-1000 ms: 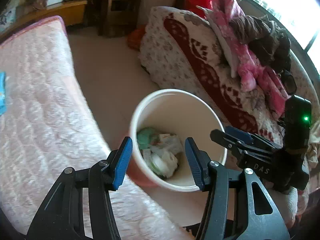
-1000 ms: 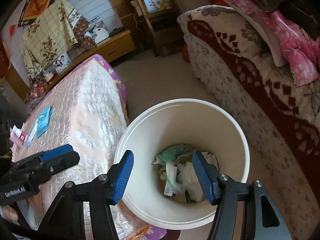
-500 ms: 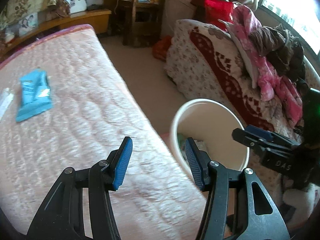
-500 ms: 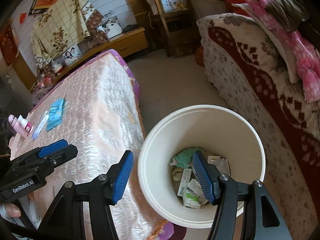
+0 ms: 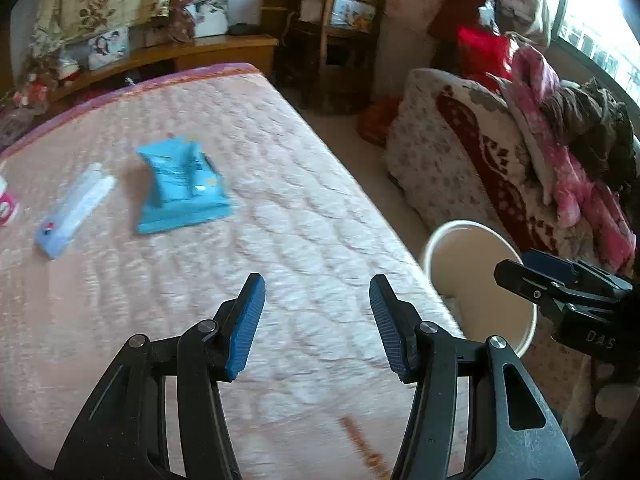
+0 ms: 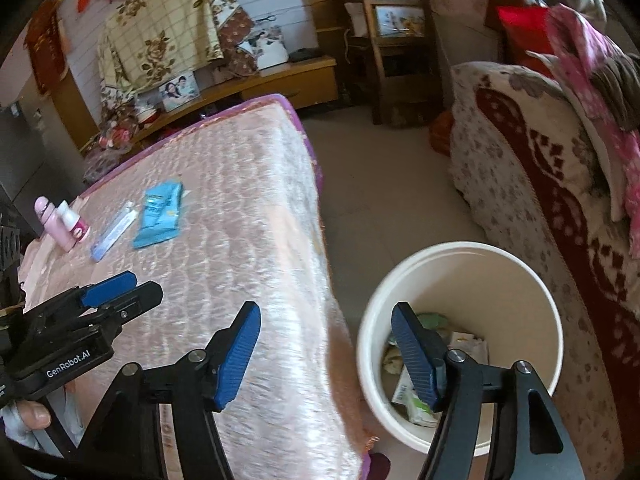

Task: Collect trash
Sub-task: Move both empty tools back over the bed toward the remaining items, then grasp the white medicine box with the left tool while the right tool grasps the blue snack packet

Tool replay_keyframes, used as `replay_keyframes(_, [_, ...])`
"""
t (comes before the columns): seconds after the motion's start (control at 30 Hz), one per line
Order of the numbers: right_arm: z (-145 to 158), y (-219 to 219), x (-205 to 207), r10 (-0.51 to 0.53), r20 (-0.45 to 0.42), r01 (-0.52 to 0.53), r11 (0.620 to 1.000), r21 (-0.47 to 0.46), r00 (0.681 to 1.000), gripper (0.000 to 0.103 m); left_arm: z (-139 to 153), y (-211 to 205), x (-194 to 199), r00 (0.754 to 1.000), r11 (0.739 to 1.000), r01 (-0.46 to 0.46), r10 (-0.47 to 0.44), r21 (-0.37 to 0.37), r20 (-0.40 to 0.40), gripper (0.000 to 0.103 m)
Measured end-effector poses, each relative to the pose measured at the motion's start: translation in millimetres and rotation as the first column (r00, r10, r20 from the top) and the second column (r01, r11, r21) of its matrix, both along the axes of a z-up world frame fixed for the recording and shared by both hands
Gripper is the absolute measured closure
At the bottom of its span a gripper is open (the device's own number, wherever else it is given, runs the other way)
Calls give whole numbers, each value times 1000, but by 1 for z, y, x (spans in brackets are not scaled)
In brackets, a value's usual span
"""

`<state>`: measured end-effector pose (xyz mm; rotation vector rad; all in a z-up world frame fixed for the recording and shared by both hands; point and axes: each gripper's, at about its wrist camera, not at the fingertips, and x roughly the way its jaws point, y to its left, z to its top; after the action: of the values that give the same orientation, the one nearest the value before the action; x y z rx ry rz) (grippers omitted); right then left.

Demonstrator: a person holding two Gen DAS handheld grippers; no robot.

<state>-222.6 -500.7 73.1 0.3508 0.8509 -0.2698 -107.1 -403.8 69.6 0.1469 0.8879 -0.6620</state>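
- We see a bedroom from two gripper cameras, with a pink quilted mattress (image 5: 304,216) as our landmark.
- Our left gripper (image 5: 316,322) hovers above the mattress's near end, its blue jaws parted with nothing between them.
- Our right gripper (image 6: 326,354) hangs over the mattress's right edge; its jaws are opening, and nothing is held between them.
- A white bin (image 6: 520,276) stands on the floor just beside the mattress's right edge, with crumpled wrappers and paper already inside.
- The trash left to collect lies on the mattress, toward its far left part: a light blue packet (image 5: 182,188) and, just beside it on the left, a long flat white and blue tube (image 5: 74,212).
- Further left, at the mattress edge, stand a pink bottle (image 6: 52,220) and a small white and pink bottle (image 6: 74,222), touching or nearly so; we cannot tell whether they count as trash.
- We judge the blue packet to be light, soft and crinkly, likely slippery film; it should yield under the pads, so pinching a raised crimped end or a puckered fold looks best.
- We judge the tube to be light and flat; gripping across its narrow width near the middle seems safest, since the soft quilting lets the pads press down beside it.
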Motion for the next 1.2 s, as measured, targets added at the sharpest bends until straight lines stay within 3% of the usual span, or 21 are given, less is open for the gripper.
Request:
replay_keyframes(0.33, [1, 54, 42, 85, -18, -86, 996, -3, 996, 32, 3, 67, 26, 996, 996, -85, 85, 14, 27, 50])
replay_keyframes(0.63, [-13, 93, 93, 143, -33, -141, 989, 52, 989, 29, -12, 133, 71, 988, 989, -146, 145, -5, -52, 50])
replay_keyframes(0.73, [-21, 103, 120, 158, -41, -154, 984, 87, 987, 23, -14, 154, 89, 986, 987, -158, 158, -9, -61, 46])
replay_keyframes(0.8, [-24, 109, 136, 176, -48, -171, 981, 97, 983, 22, -15, 163, 100, 985, 987, -162, 161, -7, -59, 41])
replay_keyframes(1.0, [-34, 129, 184, 233, -71, -226, 970, 91, 970, 22, -13, 175, 144, 987, 988, -154, 155, 24, -49, 38])
replay_keyframes(1.2, [-36, 136, 224, 253, -70, -247, 965, 83, 965, 22, -24, 165, 182, 992, 986, -117, 121, 117, -29, 38])
